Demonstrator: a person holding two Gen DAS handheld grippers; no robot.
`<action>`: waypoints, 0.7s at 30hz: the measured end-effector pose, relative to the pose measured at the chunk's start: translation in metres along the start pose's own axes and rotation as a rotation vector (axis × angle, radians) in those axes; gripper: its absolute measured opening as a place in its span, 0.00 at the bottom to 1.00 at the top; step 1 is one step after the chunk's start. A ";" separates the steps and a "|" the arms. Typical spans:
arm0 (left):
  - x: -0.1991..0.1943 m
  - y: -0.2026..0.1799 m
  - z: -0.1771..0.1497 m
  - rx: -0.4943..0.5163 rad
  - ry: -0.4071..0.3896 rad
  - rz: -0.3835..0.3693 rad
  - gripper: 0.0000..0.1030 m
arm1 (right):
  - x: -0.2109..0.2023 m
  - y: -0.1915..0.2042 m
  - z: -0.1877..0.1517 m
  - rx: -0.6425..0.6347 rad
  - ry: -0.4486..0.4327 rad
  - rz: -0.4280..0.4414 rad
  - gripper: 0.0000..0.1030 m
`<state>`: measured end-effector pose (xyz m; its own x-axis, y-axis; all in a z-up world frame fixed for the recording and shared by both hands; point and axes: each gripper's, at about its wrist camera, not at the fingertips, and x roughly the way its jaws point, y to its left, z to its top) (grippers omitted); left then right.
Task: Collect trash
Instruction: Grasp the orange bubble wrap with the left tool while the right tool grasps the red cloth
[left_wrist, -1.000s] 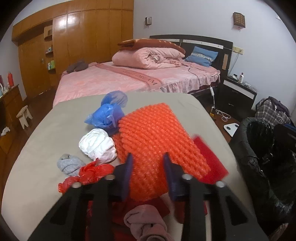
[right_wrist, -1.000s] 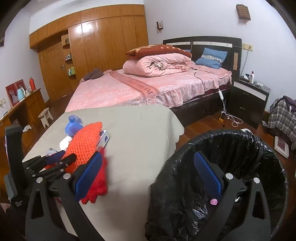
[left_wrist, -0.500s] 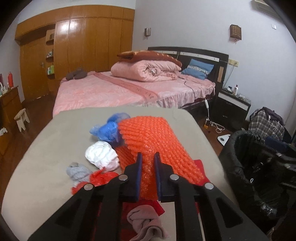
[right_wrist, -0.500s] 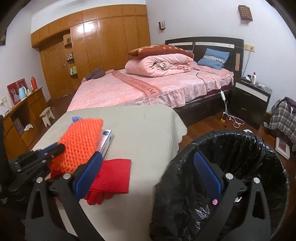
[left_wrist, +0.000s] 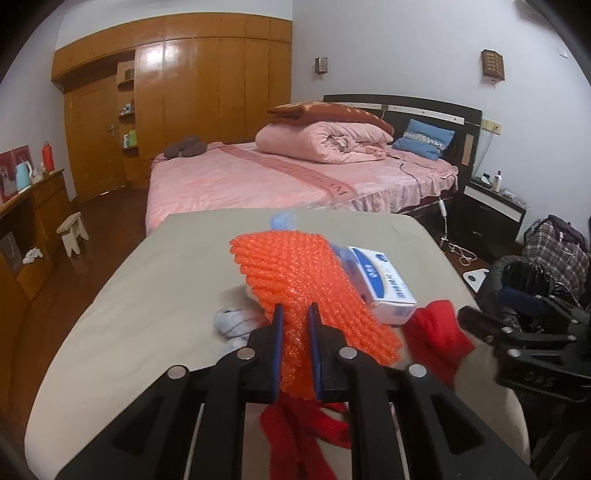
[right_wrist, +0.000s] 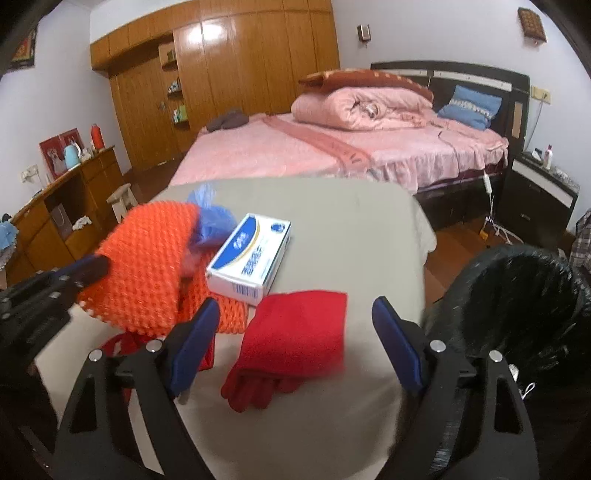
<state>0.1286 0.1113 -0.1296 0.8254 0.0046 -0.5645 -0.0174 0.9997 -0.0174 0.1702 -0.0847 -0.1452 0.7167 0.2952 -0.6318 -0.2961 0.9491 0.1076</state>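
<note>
My left gripper (left_wrist: 295, 317) is shut on the near edge of an orange bubble-wrap sheet (left_wrist: 303, 280) and holds it lifted above the grey table (left_wrist: 155, 295); the sheet also shows in the right wrist view (right_wrist: 147, 266). My right gripper (right_wrist: 295, 328) is open and empty, above a red cloth (right_wrist: 295, 328) on the table. A black-lined trash bin (right_wrist: 517, 306) stands at the right of the table. A white and blue box (right_wrist: 251, 254) lies uncovered beside the sheet.
A blue plastic bag (right_wrist: 210, 218), a grey cloth wad (left_wrist: 236, 321) and red plastic scraps (left_wrist: 295, 435) lie on the table. A pink bed (left_wrist: 295, 177) stands behind it, a nightstand (left_wrist: 491, 210) at the right, wooden cabinets (right_wrist: 66, 206) at the left.
My left gripper closed on the orange sheet and lifted it, uncovering the white and blue box. My right gripper swung left from over the bin to over the red cloth.
</note>
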 end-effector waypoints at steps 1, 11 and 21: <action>0.001 0.003 -0.001 -0.001 0.001 0.005 0.12 | 0.006 0.001 -0.002 0.001 0.013 -0.005 0.80; 0.003 0.008 -0.004 -0.017 0.013 0.004 0.12 | 0.046 0.005 -0.018 -0.011 0.170 0.031 0.29; -0.009 0.006 0.005 -0.016 -0.029 -0.010 0.12 | 0.002 0.000 0.002 0.007 0.053 0.085 0.10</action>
<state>0.1242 0.1170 -0.1203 0.8416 -0.0047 -0.5401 -0.0179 0.9992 -0.0366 0.1734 -0.0839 -0.1448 0.6548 0.3688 -0.6597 -0.3500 0.9216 0.1678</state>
